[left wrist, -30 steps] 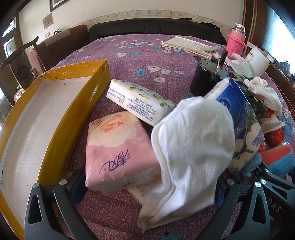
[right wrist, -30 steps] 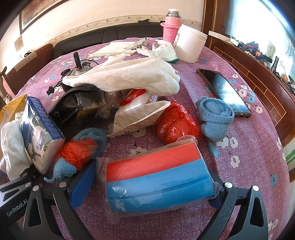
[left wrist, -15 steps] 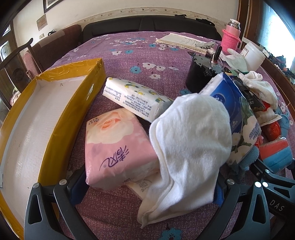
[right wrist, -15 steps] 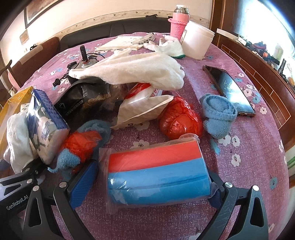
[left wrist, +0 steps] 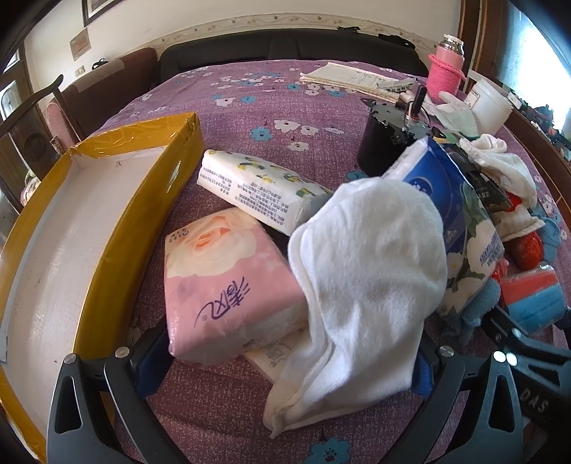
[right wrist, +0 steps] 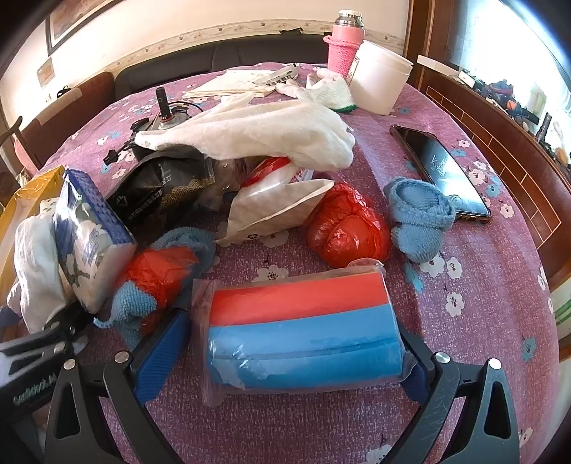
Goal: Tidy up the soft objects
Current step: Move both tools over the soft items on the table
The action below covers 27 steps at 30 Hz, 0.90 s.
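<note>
White towel (left wrist: 371,271) and pink tissue pack (left wrist: 225,282) sit between left hand-held gripper (left wrist: 285,371) fingers, grip unclear (another pack underneath mostly hidden). Right hand-held gripper (right wrist: 289,351) spread around bagged sponge roll (right wrist: 303,328); contact unclear.

Both claws slightly farther back.

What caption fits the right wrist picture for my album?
Right gripper straddling a bagged red-and-blue sponge pack on a purple flowered tablecloth.

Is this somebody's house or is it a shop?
Most likely a home's living or dining room: a table under a purple flowered cloth, a dark sofa along the wall behind it, and a framed picture hanging above.
</note>
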Each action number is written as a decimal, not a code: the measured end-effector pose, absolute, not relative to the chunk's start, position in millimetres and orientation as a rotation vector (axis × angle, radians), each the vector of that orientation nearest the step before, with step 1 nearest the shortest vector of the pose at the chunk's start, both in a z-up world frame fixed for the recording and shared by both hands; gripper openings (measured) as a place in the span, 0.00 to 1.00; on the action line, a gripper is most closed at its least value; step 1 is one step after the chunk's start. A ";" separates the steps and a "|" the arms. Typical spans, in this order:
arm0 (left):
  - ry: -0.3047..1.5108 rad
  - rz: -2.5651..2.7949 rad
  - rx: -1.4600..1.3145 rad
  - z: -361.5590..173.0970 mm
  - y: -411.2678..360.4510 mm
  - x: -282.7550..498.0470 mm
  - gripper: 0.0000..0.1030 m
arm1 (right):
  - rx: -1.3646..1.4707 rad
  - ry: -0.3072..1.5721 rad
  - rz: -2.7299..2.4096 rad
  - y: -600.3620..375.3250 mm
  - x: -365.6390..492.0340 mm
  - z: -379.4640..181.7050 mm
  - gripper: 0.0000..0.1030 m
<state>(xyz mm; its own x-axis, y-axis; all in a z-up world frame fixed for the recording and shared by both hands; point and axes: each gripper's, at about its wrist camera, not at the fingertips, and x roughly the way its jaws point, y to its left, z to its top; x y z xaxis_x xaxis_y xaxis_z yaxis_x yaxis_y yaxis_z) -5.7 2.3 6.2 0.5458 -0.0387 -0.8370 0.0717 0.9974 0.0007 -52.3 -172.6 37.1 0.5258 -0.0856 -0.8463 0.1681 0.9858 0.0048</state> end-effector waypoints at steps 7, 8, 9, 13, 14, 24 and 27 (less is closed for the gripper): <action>0.851 -0.166 -0.040 55.4 28.1 -51.1 0.96 | 0.174 0.962 -0.109 -180.4 -78.8 56.7 0.99; 0.814 -0.182 -0.044 70.5 34.8 -62.5 0.96 | 0.180 0.922 -0.100 -182.0 -89.0 67.0 0.99; 0.784 -0.213 -0.068 81.4 41.5 -71.9 0.96 | 0.176 0.885 -0.097 -182.7 -96.9 76.0 0.99; 0.617 -0.335 -0.181 123.6 70.5 -118.8 0.96 | 0.127 0.500 -0.121 -188.9 -164.7 147.2 0.99; 0.586 -0.347 -0.183 135.1 75.2 -129.6 0.96 | 0.137 0.437 -0.093 -191.5 -178.9 160.0 0.99; 0.197 -0.232 -0.099 300.6 132.5 -239.1 0.96 | 0.154 0.172 -0.155 -229.5 -285.1 340.4 0.99; 0.107 -0.124 -0.033 364.7 145.8 -251.1 0.97 | 0.169 0.042 -0.176 -244.8 -300.5 420.5 0.99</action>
<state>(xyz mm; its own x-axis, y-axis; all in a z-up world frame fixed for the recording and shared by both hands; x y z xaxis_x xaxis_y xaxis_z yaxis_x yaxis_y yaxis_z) -251.1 145.8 364.7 0.9866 -0.1249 -0.1049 0.1214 0.9918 -0.0391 -300.5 -244.8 420.5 0.9838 -0.1702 -0.0564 0.1773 0.9704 0.1638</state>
